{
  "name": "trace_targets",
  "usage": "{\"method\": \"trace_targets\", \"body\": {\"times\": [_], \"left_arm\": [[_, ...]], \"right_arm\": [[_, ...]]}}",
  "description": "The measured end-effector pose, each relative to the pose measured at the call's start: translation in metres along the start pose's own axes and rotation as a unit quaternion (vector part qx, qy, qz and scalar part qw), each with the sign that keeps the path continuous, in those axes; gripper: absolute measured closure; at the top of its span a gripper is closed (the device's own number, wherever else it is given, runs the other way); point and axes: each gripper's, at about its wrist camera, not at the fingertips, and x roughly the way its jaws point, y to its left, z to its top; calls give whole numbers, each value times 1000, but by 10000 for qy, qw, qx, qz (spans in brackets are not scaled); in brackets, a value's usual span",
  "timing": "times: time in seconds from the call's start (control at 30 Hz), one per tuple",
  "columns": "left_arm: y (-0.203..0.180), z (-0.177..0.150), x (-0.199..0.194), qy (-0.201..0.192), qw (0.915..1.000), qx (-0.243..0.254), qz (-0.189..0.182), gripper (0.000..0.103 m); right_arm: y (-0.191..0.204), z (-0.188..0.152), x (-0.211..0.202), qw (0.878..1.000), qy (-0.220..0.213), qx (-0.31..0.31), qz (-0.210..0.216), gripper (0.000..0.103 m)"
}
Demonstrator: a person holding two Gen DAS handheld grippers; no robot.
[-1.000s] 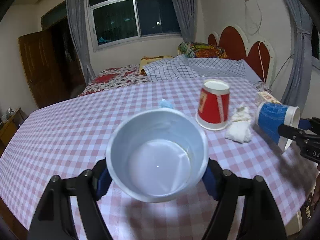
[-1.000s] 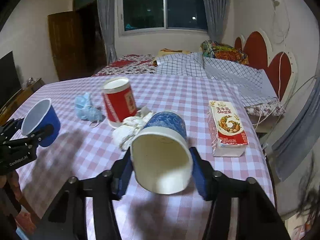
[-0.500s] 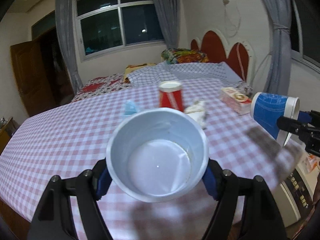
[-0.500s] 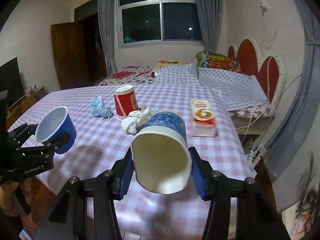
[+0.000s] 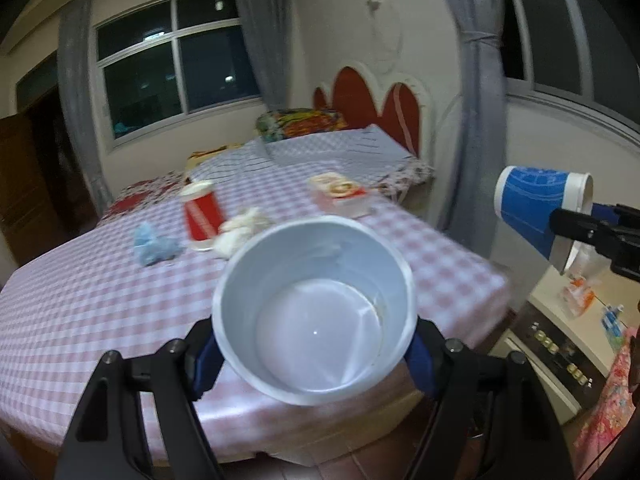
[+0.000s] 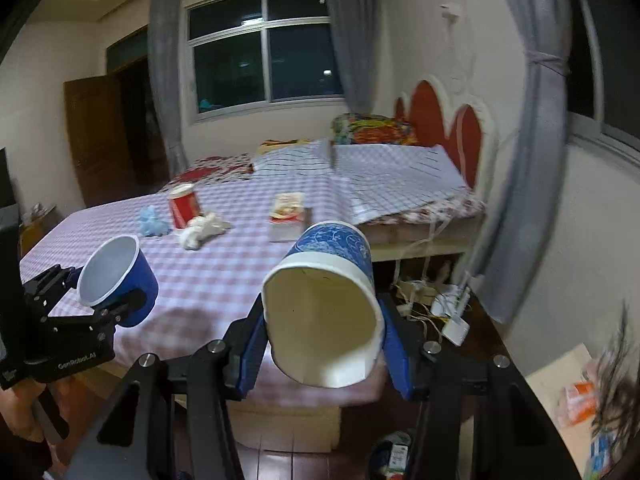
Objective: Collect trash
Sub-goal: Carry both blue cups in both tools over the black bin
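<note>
since last look: both hands pulled back off the tabletop (image 5: 80, 300), each carrying its cup along; the leftover trash now sits farther away in both views.
left fingers: left gripper (image 5: 316, 356) is clamped on the wide blue cup (image 5: 314, 312), one finger pad on either side wall. It's mouth-up, looks empty, and hangs over the near table edge.
right fingers: right gripper (image 6: 322, 344) is clamped on the patterned blue paper cup (image 6: 324, 312), tipped on its side with the mouth toward the camera, out past the table corner.
how they'll handle: I'd guess thin paper, super light and crushy, so squeeze gently across the body just below the rim. Empty, so no spill worry.
still on the table: red paper cup (image 6: 184, 210) upside down, white crumpled tissue (image 6: 202, 232) touching it, light blue crumpled wad (image 6: 152, 222) just beside, and a carton (image 6: 288, 218) lying flat, well apart.
count: cups 3 (two held, one left), tissue clumps 1, blue wads 1, cartons 1.
</note>
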Motion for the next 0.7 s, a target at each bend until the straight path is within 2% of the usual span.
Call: {"method": "trace_targets", "body": {"times": [0.27,0.7], "left_arm": [[-63,-4,-8,-79,9984,232,-517,27],[-162,-29,4,143,9901,677,-1222,27]], "right_arm": [[-66,-37,-30,9985,72,317,-434,49],[-142,-105,-51,9929,348,825,-787,49]]}}
